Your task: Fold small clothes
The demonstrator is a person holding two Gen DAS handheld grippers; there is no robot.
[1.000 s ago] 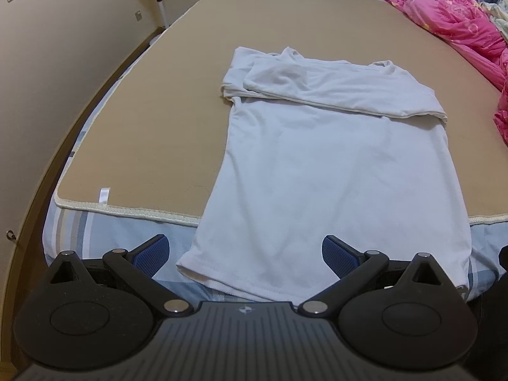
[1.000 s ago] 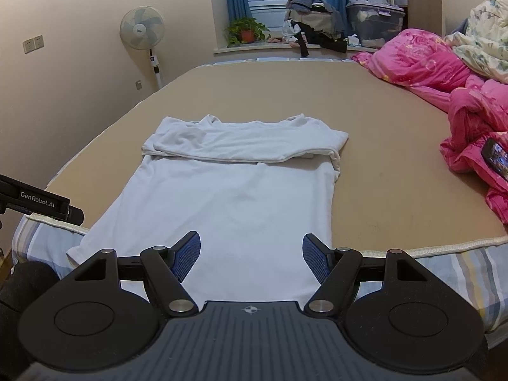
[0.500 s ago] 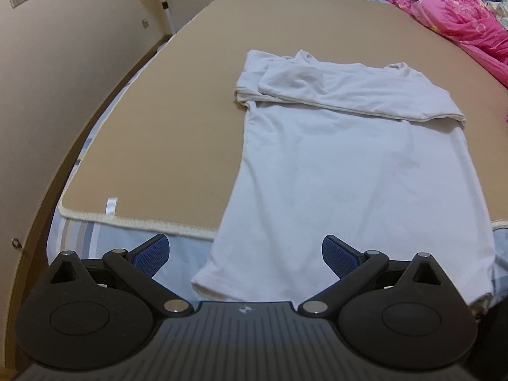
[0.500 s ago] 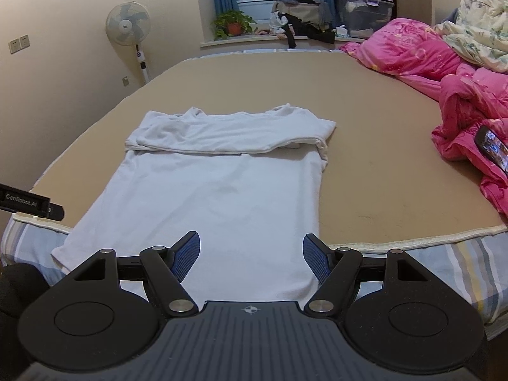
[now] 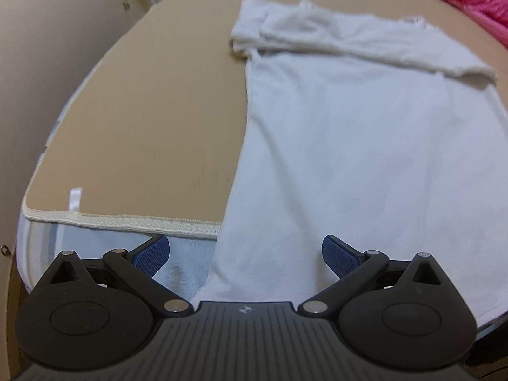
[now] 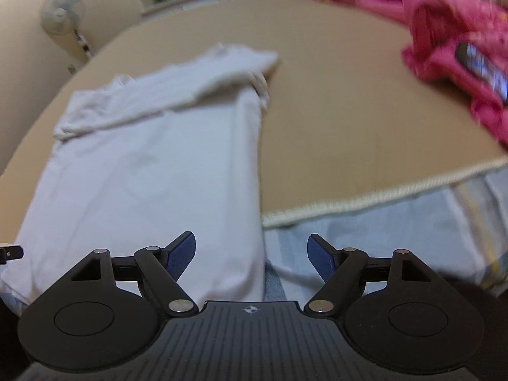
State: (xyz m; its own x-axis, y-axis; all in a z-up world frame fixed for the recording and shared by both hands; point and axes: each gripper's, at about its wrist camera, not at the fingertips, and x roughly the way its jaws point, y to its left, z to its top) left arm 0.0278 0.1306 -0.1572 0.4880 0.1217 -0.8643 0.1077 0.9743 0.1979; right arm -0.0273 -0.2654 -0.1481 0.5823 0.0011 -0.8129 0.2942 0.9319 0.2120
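Observation:
A white T-shirt lies flat on the tan bed mat, its top part folded down across it and its hem hanging over the mat's near edge. My left gripper is open and empty, just above the shirt's near left hem corner. In the right wrist view the same shirt lies left of centre. My right gripper is open and empty, astride the shirt's near right edge.
A pink quilt with a phone on it lies at the right. The mat's cream border and striped sheet mark the near bed edge. A standing fan and wall are at the left.
Both grippers have moved forward and down toward the shirt's near hem, the left toward the left corner, the right toward the right edge. Both stay open.

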